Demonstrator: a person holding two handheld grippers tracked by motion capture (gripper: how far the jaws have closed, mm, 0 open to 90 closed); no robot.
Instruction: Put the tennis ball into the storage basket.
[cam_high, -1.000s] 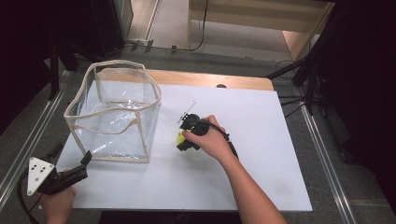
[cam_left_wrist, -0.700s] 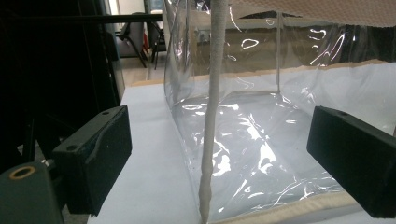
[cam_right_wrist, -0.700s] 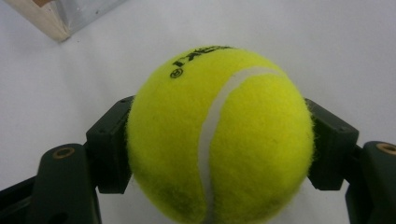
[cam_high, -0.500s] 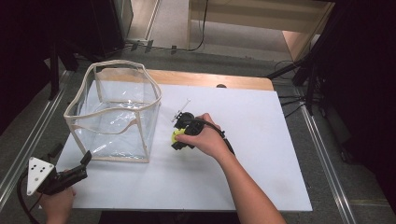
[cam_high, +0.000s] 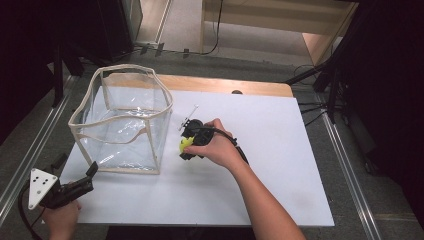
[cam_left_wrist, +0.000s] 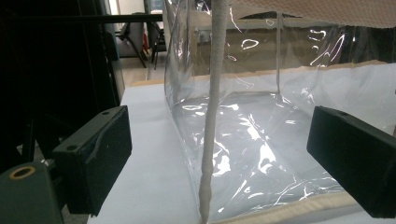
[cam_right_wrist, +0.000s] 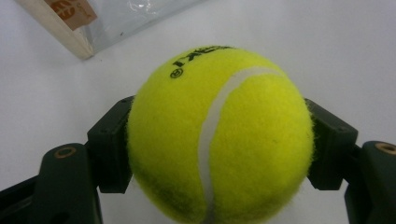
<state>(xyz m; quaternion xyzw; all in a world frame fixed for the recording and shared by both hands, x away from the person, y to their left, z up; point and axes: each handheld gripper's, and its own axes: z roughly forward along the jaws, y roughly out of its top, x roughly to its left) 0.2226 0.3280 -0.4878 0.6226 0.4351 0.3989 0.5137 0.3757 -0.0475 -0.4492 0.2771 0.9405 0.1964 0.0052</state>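
While its two black jaws are pressing on either side of a yellow ball (cam_right_wrist: 219, 135), the right gripper (cam_high: 189, 141) is carrying that ball just above the white board (cam_high: 260, 165). A white seam is curving down the ball's face, and black lettering is showing near its top. Beyond the jaws, up and to the left in the right gripper view, a cream-edged corner of the clear bag (cam_right_wrist: 74, 28) is lying on the white surface. From the high view, the right hand (cam_high: 217, 145) is wrapping the gripper's body, and a black cable is trailing back along the forearm.

Standing wide apart with nothing between them, the left gripper (cam_high: 75, 187) jaws are framing the bag (cam_left_wrist: 261, 140). A cream corner seam of the bag is running upright between them, a little ahead of the pads and not touching either. Behind the seam, the bag's glossy walls are catching bright reflections, and its cream bottom hem is sitting on the board.

Outward, the left hand (cam_high: 60, 220) is holding its gripper at the board's near left corner, near the bag. A wooden strip is edging the board's far side. Past it, grey floor, cables, metal rails and dark stands are surrounding the table.
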